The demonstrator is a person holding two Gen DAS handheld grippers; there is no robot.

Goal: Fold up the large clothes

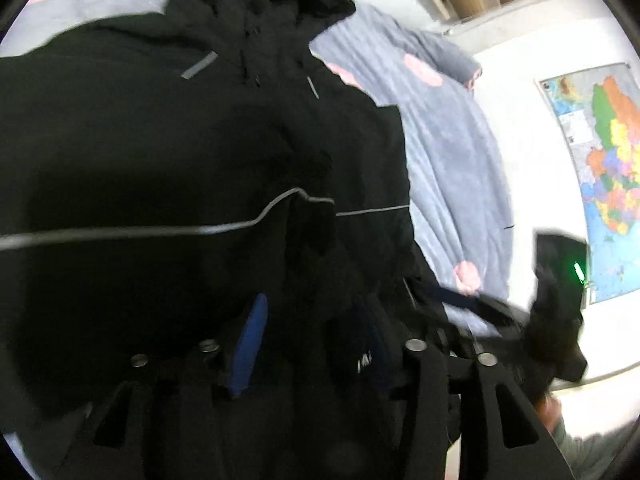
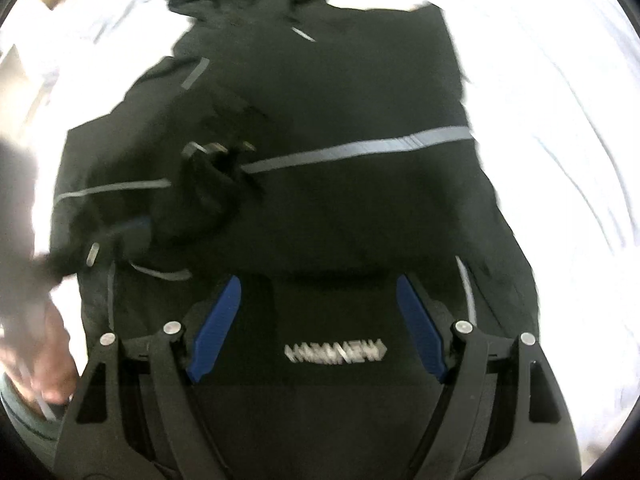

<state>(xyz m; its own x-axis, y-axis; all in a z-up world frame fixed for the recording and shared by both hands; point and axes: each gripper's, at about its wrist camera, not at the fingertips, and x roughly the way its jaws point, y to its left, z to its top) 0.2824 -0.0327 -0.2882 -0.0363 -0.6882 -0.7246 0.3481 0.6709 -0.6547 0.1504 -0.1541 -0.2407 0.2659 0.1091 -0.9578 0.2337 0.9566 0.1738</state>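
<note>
Blue-padded right gripper (image 2: 316, 328) stands wide, empty, over black hooded jacket with grey reflective stripes (image 2: 320, 200); left gripper (image 1: 308, 336) parted, holding nothing. Mid-fold; you next grab the near hem.

The black jacket (image 2: 320, 200) fills the middle of the bed (image 2: 560, 120), from its hood at twelve o'clock down to the hem at six. Bare sheet lies open from one to four o'clock. At nine o'clock the left gripper (image 2: 224, 168) hangs over the jacket, blocking that side. The right gripper (image 2: 316, 320) stands wide, apparently clear of the cloth, though blur hides contact.
</note>
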